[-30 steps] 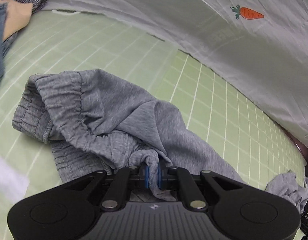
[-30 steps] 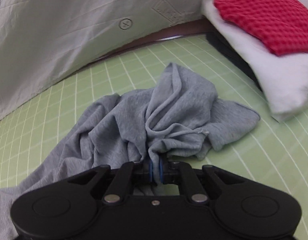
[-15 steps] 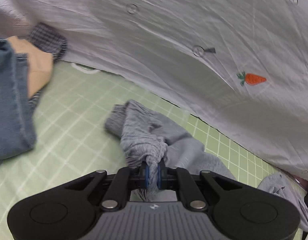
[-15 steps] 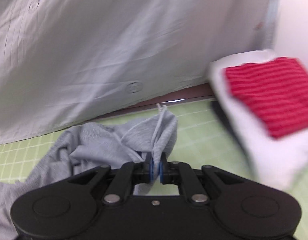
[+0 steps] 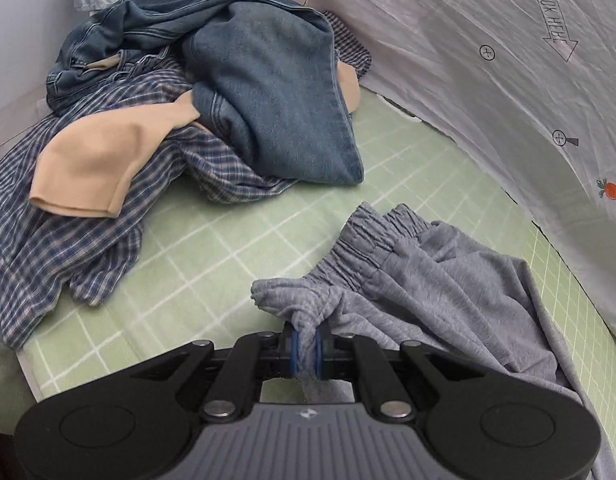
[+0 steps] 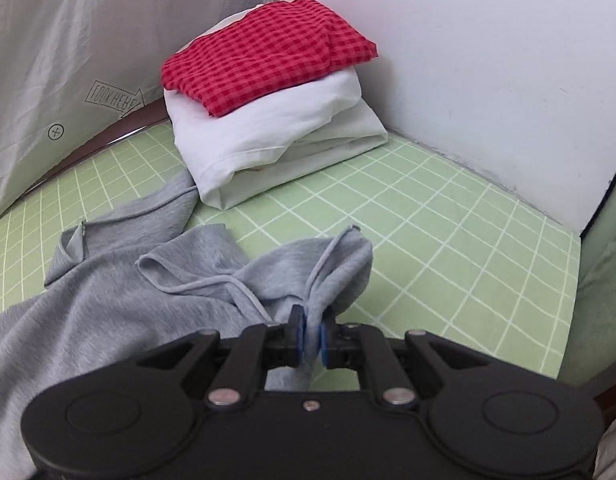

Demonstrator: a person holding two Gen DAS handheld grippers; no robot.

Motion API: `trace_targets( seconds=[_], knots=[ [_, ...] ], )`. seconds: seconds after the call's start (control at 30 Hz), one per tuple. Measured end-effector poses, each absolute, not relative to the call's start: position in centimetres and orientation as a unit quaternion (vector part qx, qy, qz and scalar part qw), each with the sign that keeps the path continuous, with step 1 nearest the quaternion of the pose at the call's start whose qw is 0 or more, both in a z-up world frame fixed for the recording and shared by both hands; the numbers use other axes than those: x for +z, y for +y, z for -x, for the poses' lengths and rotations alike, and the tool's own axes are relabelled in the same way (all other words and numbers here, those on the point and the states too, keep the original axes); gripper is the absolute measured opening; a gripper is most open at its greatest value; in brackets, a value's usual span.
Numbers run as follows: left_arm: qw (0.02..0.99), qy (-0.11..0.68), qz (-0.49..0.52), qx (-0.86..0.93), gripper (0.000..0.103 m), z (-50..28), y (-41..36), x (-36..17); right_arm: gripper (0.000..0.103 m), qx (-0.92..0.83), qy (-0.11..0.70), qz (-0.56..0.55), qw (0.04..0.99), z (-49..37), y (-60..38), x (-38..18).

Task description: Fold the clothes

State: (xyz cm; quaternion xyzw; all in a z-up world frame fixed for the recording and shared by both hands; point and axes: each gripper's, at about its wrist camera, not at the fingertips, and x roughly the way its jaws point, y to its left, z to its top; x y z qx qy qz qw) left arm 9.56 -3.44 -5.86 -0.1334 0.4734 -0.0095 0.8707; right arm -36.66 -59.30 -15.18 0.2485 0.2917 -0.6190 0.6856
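Through the left wrist camera, my left gripper [image 5: 305, 346] is clamped on a bunched bit of the grey sweatpants [image 5: 448, 284] at the elastic waistband [image 5: 372, 240]. The pants lie on the green checked mat [image 5: 211, 256], running away to my right. Beyond them sits a loose heap: jeans [image 5: 267, 92], a plaid shirt [image 5: 67, 240] and a beige garment [image 5: 95, 160].

Through the right wrist camera, my right gripper [image 6: 312, 340] is pinched shut on a fold of the same grey cloth near a leg hem [image 6: 348, 256], with the rest trailing off to my left. A folded red checked garment [image 6: 267, 52] sits on a folded white one [image 6: 275, 136] in the corner.

I judge the fabric soft, light and floppy; it will sag and bunch, not slip. The long axis runs between my two grips, waistband left, leg ends right. Edges and corners look like the best holds.
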Motion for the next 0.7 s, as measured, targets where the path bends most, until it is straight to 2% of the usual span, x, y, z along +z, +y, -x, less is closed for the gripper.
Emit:
trace_targets(
  seconds=[0.03, 0.07, 0.17, 0.23, 0.3, 0.37, 0.43, 0.5, 0.57, 0.6, 0.67, 0.7],
  knots=[
    [0.87, 0.474, 0.133, -0.007, 0.01, -9.2, -3.4, -6.0, 0.045, -0.618, 0.288, -0.245, 0.689, 36.3, -59.0, -15.0],
    [0.869, 0.475, 0.135, -0.005, 0.011, -8.8, -3.3, -6.1, 0.05, -0.618, 0.284, -0.241, 0.693, 35.8, -58.7, -14.7],
    [0.868, 0.477, 0.139, 0.001, 0.018, -7.9, -3.1, -6.1, 0.052, -0.604, 0.269, -0.236, 0.712, 34.2, -57.9, -14.0],
    [0.867, 0.478, 0.141, 0.006, 0.02, -7.4, -3.0, -6.1, 0.067, -0.591, 0.262, -0.232, 0.727, 32.7, -57.3, -13.5],
    [0.864, 0.479, 0.154, 0.016, 0.028, -6.8, -2.8, -5.9, 0.076, -0.574, 0.255, -0.234, 0.742, 31.1, -57.0, -13.2],
    [0.861, 0.478, 0.174, 0.023, 0.04, -6.3, -2.5, -5.6, 0.078, -0.549, 0.253, -0.251, 0.756, 29.5, -57.1, -13.1],
    [0.857, 0.479, 0.187, 0.022, 0.048, -6.2, -2.5, -5.5, 0.084, -0.52, 0.259, -0.277, 0.765, 27.8, -57.4, -13.5],
    [0.854, 0.484, 0.189, 0.017, 0.053, -6.3, -3.0, -5.5, 0.086, -0.497, 0.269, -0.304, 0.767, 26.1, -57.9, -14.1],
    [0.852, 0.489, 0.185, 0.018, 0.066, -6.6, -3.7, -5.6, 0.086, -0.48, 0.278, -0.327, 0.765, 24.7, -58.3, -14.8],
    [0.85, 0.493, 0.183, 0.019, 0.068, -6.7, -4.0, -5.7, 0.086, -0.471, 0.283, -0.338, 0.764, 24.0, -58.5, -15.2],
    [0.845, 0.502, 0.184, 0.021, 0.069, -7.0, -4.7, -6.1, 0.083, -0.471, 0.289, -0.35, 0.757, 24.6, -58.0, -15.4],
    [0.841, 0.507, 0.191, 0.021, 0.07, -7.2, -4.9, -6.3, 0.074, -0.472, 0.292, -0.355, 0.753, 25.1, -57.7, -15.5]
  ],
)
